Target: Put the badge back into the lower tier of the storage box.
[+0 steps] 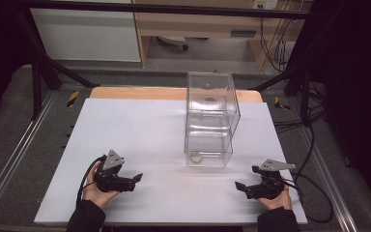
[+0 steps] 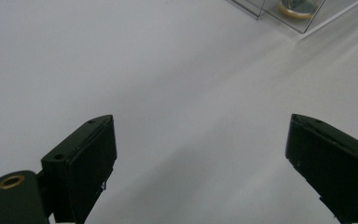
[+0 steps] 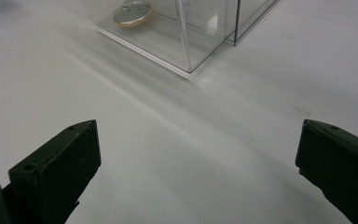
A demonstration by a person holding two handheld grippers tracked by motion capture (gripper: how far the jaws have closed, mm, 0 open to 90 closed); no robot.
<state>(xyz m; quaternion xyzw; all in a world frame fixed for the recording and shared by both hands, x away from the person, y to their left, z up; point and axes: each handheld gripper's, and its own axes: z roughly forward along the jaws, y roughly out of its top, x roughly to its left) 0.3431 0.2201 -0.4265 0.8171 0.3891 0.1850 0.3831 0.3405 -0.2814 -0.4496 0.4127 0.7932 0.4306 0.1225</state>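
Both hand-held grippers, left (image 1: 136, 179) & right (image 1: 240, 186), rest wide, empty, on table (image 1: 140, 135) near clear box (image 1: 210, 118); nothing started, prob. reach next.

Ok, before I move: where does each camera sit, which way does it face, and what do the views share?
High view: above the person's side, looking forward and down on the white table; both hands, left gripper and right gripper show.
Left gripper view: on the left gripper, facing the clear box; its open jaws show.
Right gripper view: on the right gripper, facing the same box; open jaws show.
Shared: the gold-rimmed disc inside the box.
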